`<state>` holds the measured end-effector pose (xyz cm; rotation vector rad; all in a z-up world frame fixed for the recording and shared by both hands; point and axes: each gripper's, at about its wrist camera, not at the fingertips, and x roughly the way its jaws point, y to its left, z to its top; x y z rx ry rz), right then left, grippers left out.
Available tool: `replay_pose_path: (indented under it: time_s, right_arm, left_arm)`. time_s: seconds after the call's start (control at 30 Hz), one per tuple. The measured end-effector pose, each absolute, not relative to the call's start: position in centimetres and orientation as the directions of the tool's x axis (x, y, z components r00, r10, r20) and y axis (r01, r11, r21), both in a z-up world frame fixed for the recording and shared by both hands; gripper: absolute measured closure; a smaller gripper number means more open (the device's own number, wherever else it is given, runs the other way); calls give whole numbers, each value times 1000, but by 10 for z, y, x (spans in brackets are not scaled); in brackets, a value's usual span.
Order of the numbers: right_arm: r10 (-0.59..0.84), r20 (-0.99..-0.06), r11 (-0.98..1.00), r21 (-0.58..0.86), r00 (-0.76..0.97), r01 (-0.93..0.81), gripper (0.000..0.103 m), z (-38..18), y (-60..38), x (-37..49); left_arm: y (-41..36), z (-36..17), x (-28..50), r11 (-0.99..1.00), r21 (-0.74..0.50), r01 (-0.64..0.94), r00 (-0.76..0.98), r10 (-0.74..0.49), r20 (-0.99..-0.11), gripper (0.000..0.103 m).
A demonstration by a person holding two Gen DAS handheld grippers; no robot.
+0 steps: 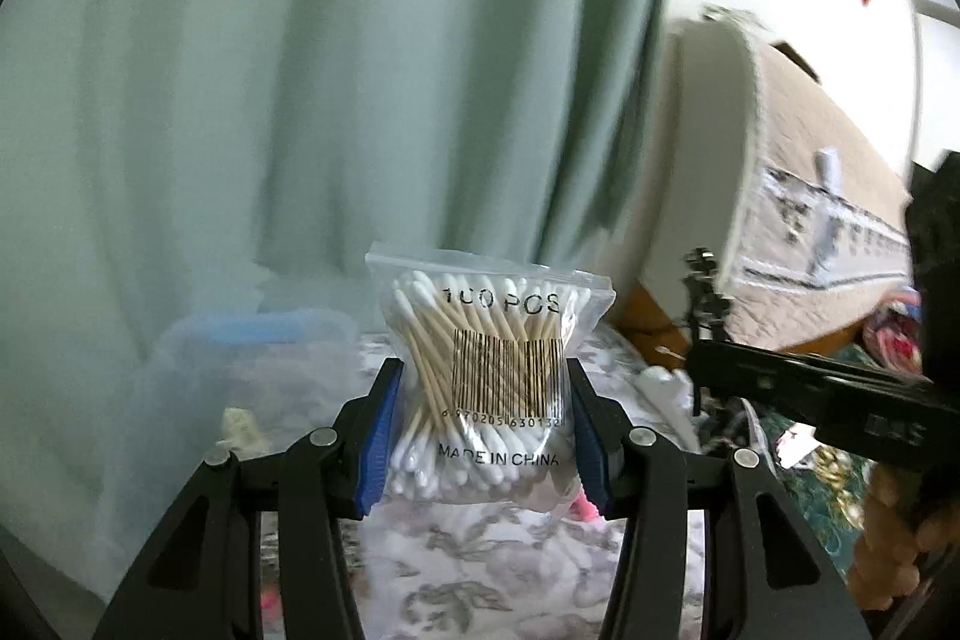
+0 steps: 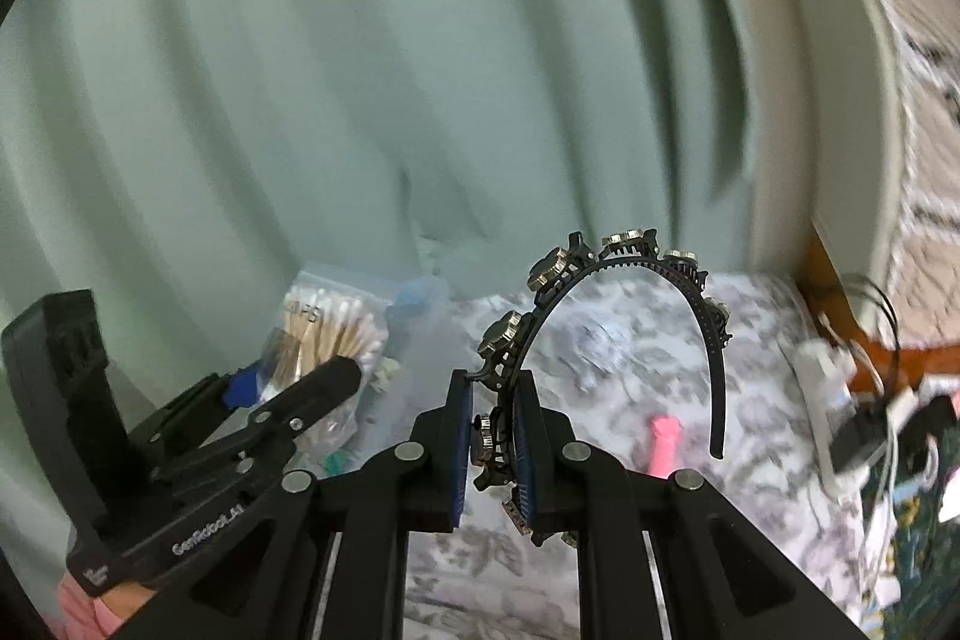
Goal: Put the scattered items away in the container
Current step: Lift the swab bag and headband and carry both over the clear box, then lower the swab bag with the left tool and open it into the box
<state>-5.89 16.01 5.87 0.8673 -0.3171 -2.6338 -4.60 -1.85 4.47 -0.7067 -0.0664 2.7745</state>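
Observation:
My left gripper (image 1: 480, 436) is shut on a clear bag of cotton swabs (image 1: 489, 370), held upright above the floral cloth. A clear plastic container with a blue rim (image 1: 252, 376) stands just left of the bag, blurred. My right gripper (image 2: 492, 442) is shut on one end of a black headband with metal ornaments (image 2: 624, 274), which arches up and right above the cloth. In the right wrist view the left gripper (image 2: 288, 388) with the swab bag (image 2: 336, 322) is at the left, next to the container (image 2: 420, 334).
A pink object (image 2: 663, 442) lies on the floral cloth (image 2: 630, 358). A green curtain (image 1: 300, 70) hangs behind. A white cabinet with a beige mat (image 1: 810, 172) stands at the right, with cables and a power strip (image 2: 834, 400) below it.

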Motion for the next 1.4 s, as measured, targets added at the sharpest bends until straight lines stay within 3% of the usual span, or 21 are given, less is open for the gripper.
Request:
replay_pose_path:
  time_s: [0.13, 0.67, 1.4]
  right_arm:
    - [-428, -516, -903, 284, -742, 323, 88, 71, 131, -59]
    - [-532, -533, -836, 209, -658, 507, 88, 82, 18, -82]
    - [-578, -632, -780, 242, -517, 576, 88, 32, -60, -131]
  left_arm:
    - [-53, 48, -34, -968, -168, -189, -873, 244, -422, 50]
    - [-161, 28, -26, -959, -277, 65, -901, 63, -429, 50]
    - [-183, -3, -57, -944, -315, 100, -868, 72, -491, 50]
